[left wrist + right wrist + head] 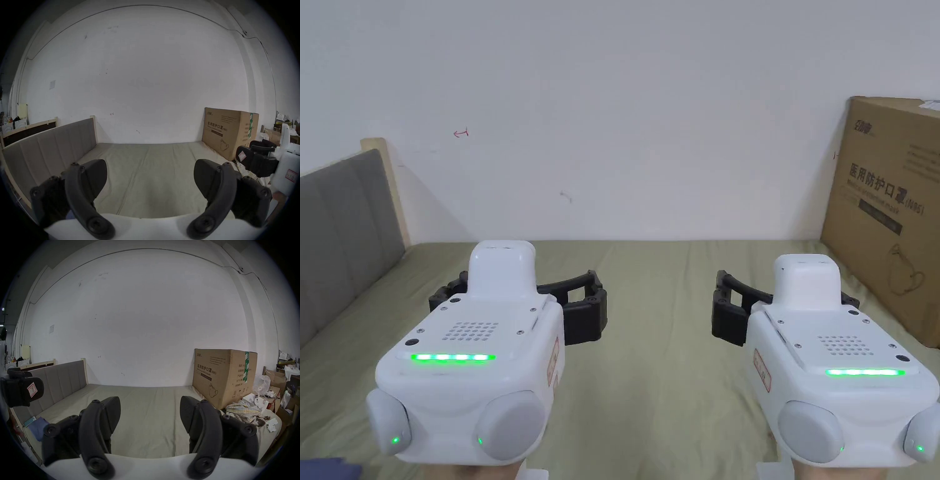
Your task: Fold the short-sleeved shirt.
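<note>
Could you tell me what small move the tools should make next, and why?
Probably swing the right tool, open and empty, toward the crumpled plaid shirt lying beside the brown cardboard box on the olive-green bed sheet; the left tool is open too.

A plain white wall (650, 112) backs a bed with an olive-green sheet (656, 375), a grey padded headboard (337, 237), and 1 large brown cardboard box (894, 206); possibly clutter beyond.
</note>
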